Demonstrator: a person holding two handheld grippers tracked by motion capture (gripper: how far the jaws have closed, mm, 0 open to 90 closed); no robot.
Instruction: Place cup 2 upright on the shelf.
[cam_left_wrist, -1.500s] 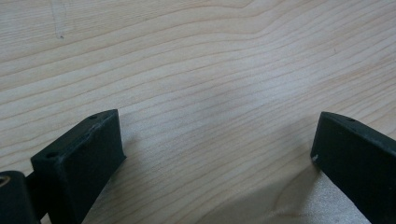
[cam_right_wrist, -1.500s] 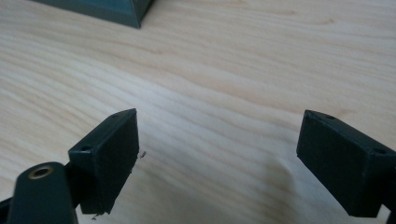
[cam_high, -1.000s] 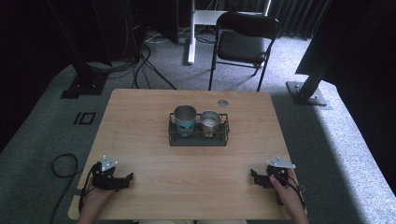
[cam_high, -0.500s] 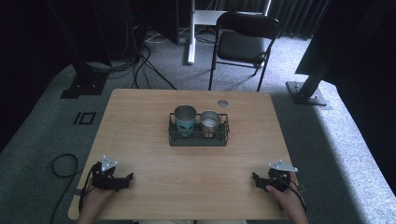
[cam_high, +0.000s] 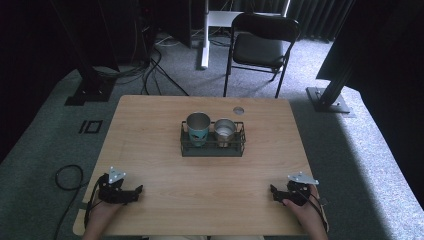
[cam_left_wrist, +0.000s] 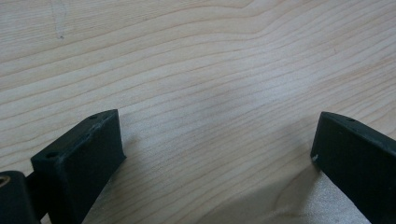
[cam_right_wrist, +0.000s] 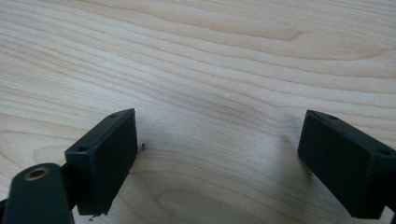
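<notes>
A grey carpeted floor (cam_high: 360, 150) with a black folding chair (cam_high: 262, 47) and cables lay beyond the wooden bench (cam_high: 160, 125). Near the far middle of the bench stood a black wire rack (cam_high: 212, 149) holding two metal cups side by side: a taller cup (cam_high: 198, 127) with a teal band on the left and a shorter cup (cam_high: 224, 131) on the right. The left tongs (cam_high: 136, 190) rested on the bench at the near left corner, the right tongs (cam_high: 274, 190) at the near right corner, both well apart from the rack. Each pair stood open with only bare wood between its jaws, gripping nothing.
</notes>
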